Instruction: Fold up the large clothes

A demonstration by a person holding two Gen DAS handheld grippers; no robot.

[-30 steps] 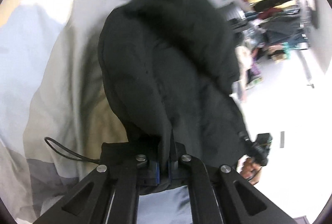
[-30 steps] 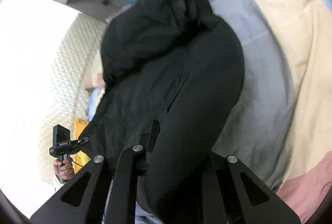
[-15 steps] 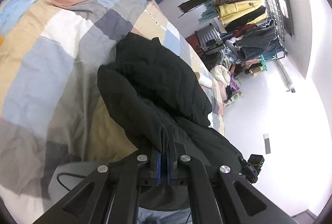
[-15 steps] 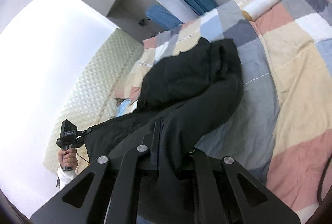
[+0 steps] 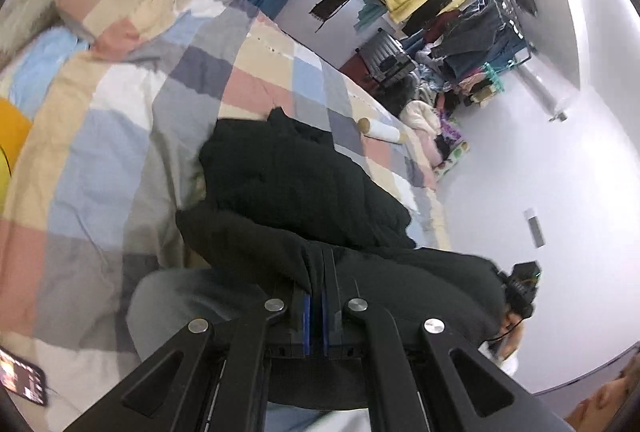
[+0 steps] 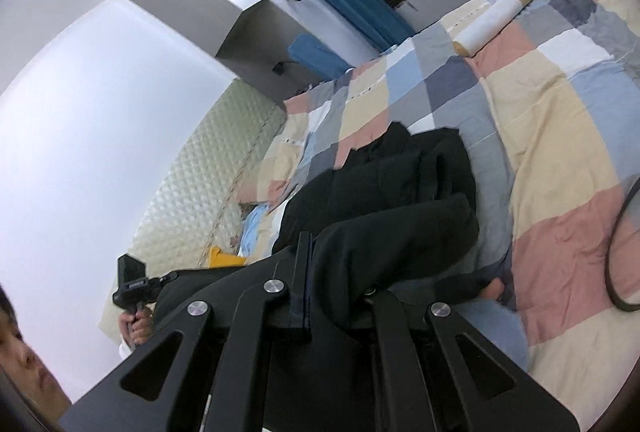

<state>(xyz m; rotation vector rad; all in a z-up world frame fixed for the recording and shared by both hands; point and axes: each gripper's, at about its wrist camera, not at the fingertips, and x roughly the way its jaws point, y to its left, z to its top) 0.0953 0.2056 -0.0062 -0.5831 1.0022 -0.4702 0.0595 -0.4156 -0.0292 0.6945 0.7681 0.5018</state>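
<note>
- Both hand-held grippers have risen and drawn back since a second ago: the black garment then filled each view, and now it hangs lower and farther off, with much more of the bed and room showing around it.
- Bed with the checked quilt [image 5: 132, 136]: it fills the left wrist view from 8 to 1 o'clock and carries the far part of the garment.
- Black garment [image 5: 304, 184]: a large padded piece, its far end heaped on the quilt near centre, its near edge lifted off the bed and stretched between the two hand-held grippers.
- Left hand-held gripper [image 5: 316, 272]: closed tight on a fold of the near edge, at 6 o'clock in its own view.
- Right hand-held gripper [image 6: 316, 264]: also clamped on the near edge; cloth bulges over its right finger, so only one finger shows clearly.
- White roll [image 6: 494, 22]: lies on the quilt toward 1 o'clock in the right view, well apart from the garment.
- Phone [image 5: 22, 380]: on the quilt at 8 o'clock, near the edge of the left view.
- Risk, as I judge it: each pinch takes only a thin fold, so the bulky cloth's weight may pull it free; uneven lifting could skew the fold, and the heaped far end may drag rather than lie flat.
</note>
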